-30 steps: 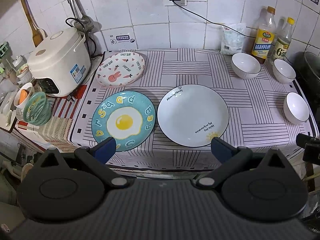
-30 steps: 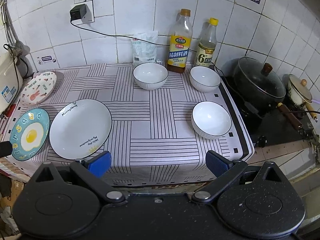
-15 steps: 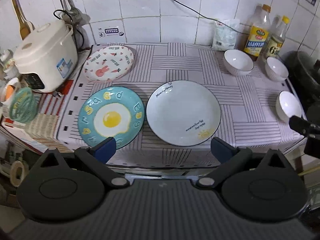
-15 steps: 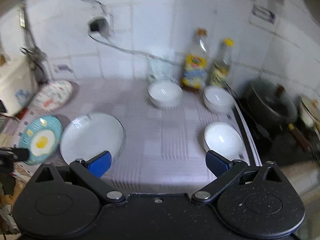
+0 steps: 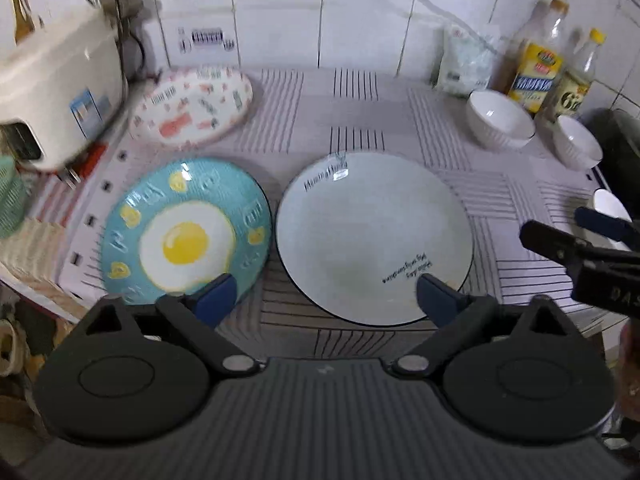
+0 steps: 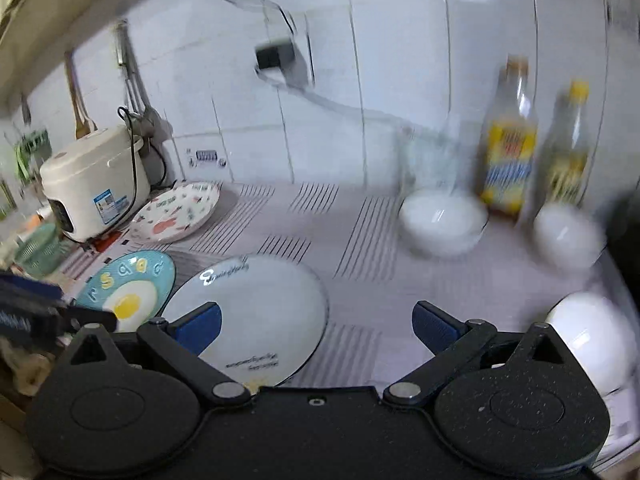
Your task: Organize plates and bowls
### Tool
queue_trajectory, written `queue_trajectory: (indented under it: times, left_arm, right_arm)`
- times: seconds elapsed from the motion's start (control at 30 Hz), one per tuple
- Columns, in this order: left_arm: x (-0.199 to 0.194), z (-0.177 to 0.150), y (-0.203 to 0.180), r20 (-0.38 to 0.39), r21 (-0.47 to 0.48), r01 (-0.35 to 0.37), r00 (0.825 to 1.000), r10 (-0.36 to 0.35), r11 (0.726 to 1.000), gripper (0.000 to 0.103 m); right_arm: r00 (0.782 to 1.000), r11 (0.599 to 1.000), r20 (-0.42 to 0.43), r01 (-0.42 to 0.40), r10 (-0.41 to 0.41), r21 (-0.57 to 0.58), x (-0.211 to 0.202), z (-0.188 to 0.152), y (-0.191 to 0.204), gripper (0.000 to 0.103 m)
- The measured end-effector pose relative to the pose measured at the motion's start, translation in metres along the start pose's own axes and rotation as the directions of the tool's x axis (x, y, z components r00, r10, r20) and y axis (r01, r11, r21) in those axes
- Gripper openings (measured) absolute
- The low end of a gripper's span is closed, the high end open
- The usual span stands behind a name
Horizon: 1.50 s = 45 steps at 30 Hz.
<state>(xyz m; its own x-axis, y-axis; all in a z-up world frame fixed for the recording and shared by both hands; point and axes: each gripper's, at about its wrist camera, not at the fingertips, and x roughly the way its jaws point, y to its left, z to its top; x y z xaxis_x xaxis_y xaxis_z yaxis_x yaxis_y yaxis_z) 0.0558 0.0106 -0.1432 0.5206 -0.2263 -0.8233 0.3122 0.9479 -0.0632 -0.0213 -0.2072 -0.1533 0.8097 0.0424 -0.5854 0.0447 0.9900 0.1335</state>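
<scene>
Three plates lie on the striped cloth: a blue fried-egg plate (image 5: 184,232), a large white plate (image 5: 372,236) and a pink rabbit plate (image 5: 192,108) at the back left. Three white bowls stand at the right: one near the bottles (image 5: 500,124), one further right (image 5: 576,148), one at the front right (image 6: 592,340). My left gripper (image 5: 324,296) is open and empty over the front edge, between the egg plate and the white plate. My right gripper (image 6: 316,328) is open and empty, above the white plate's (image 6: 256,312) right side; it shows at the right edge of the left wrist view (image 5: 600,240).
A white rice cooker (image 5: 56,92) stands at the back left with a green basket (image 5: 10,200) in front. Two oil bottles (image 5: 536,68) and a white bag (image 5: 464,60) stand against the tiled wall. A dark pot (image 5: 620,148) sits at the far right.
Both grippers have moved forward and down toward the counter. The right gripper has swung left, now facing the white plate; its view is motion-blurred. Both stay open.
</scene>
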Motion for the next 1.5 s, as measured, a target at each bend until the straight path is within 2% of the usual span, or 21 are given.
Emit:
queue_trajectory:
  times: [0.1, 0.2, 0.23, 0.27, 0.43, 0.5, 0.57, 0.8, 0.9, 0.97, 1.0, 1.03, 1.1, 1.17, 1.37, 1.43, 1.5]
  left_arm:
    - [0.025, -0.005, 0.001, -0.039, -0.029, 0.005, 0.999, -0.007, 1.0, 0.089]
    - [0.043, -0.012, 0.002, -0.072, -0.043, 0.005, 0.997, -0.008, 0.999, 0.088]
    - [0.048, -0.013, 0.003, -0.081, -0.049, -0.005, 0.997, 0.001, 0.999, 0.088]
    - [0.051, -0.014, 0.004, -0.095, -0.054, -0.015, 0.995, 0.009, 0.998, 0.088]
    - [0.067, -0.012, 0.017, -0.136, -0.138, -0.02, 0.991, 0.001, 0.99, 0.088]
    - [0.069, -0.013, 0.017, -0.134, -0.14, -0.004, 0.991, -0.015, 0.99, 0.086]
    - [0.072, -0.013, 0.015, -0.137, -0.136, -0.008, 0.99, -0.01, 0.991, 0.073]
    - [0.091, -0.021, 0.014, -0.143, -0.128, -0.038, 0.99, 0.019, 0.991, 0.072]
    - [0.09, -0.022, 0.013, -0.119, -0.122, -0.023, 0.993, 0.008, 0.992, 0.063]
    - [0.091, -0.02, 0.012, -0.112, -0.115, -0.008, 0.994, -0.005, 0.993, 0.047]
    - [0.092, -0.018, 0.012, -0.113, -0.117, -0.006, 0.994, -0.007, 0.993, 0.044]
    - [0.093, -0.017, 0.013, -0.114, -0.127, -0.001, 0.993, -0.013, 0.992, 0.04]
    - [0.098, -0.015, 0.016, -0.119, -0.153, 0.011, 0.992, -0.029, 0.988, 0.039]
    - [0.101, -0.015, 0.018, -0.106, -0.173, 0.016, 0.994, -0.035, 0.985, 0.039]
    - [0.105, -0.013, 0.015, -0.096, -0.152, 0.012, 0.995, -0.027, 0.988, 0.039]
    - [0.105, -0.012, 0.013, -0.1, -0.118, 0.013, 0.995, -0.025, 0.993, 0.039]
    - [0.102, -0.012, 0.005, -0.091, -0.046, -0.031, 0.995, 0.026, 0.998, 0.04]
  right_arm:
    - [0.998, 0.997, -0.036, -0.039, 0.042, 0.069, 0.027, -0.014, -0.009, 0.096]
    - [0.994, 0.993, -0.068, -0.079, 0.085, 0.09, 0.046, -0.036, -0.01, 0.091]
    - [0.991, 0.99, -0.088, -0.089, 0.098, 0.105, 0.054, -0.041, -0.013, 0.086]
    - [0.988, 0.988, -0.106, -0.099, 0.111, 0.118, 0.059, -0.045, -0.014, 0.081]
    - [0.976, 0.976, -0.144, -0.142, 0.166, 0.167, 0.079, -0.05, -0.015, 0.072]
    - [0.973, 0.973, -0.156, -0.142, 0.171, 0.181, 0.085, -0.052, -0.016, 0.071]
    - [0.972, 0.973, -0.173, -0.123, 0.158, 0.195, 0.091, -0.053, -0.018, 0.071]
    - [0.971, 0.971, -0.179, -0.118, 0.156, 0.207, 0.101, -0.053, -0.023, 0.067]
    - [0.971, 0.962, -0.166, -0.127, 0.17, 0.242, 0.101, -0.05, -0.026, 0.067]
    - [0.971, 0.961, -0.166, -0.131, 0.174, 0.245, 0.103, -0.05, -0.025, 0.067]
    - [0.969, 0.96, -0.169, -0.134, 0.179, 0.246, 0.104, -0.05, -0.025, 0.065]
    - [0.967, 0.959, -0.17, -0.142, 0.187, 0.246, 0.106, -0.051, -0.024, 0.057]
    - [0.967, 0.96, -0.172, -0.141, 0.186, 0.241, 0.109, -0.051, -0.023, 0.045]
    - [0.964, 0.955, -0.176, -0.15, 0.199, 0.257, 0.112, -0.05, -0.024, 0.03]
    - [0.963, 0.957, -0.181, -0.155, 0.202, 0.247, 0.115, -0.051, -0.026, 0.021]
    - [0.96, 0.956, -0.179, -0.17, 0.215, 0.238, 0.114, -0.051, -0.028, 0.02]
    - [0.956, 0.957, -0.184, -0.188, 0.23, 0.222, 0.114, -0.05, -0.03, 0.02]
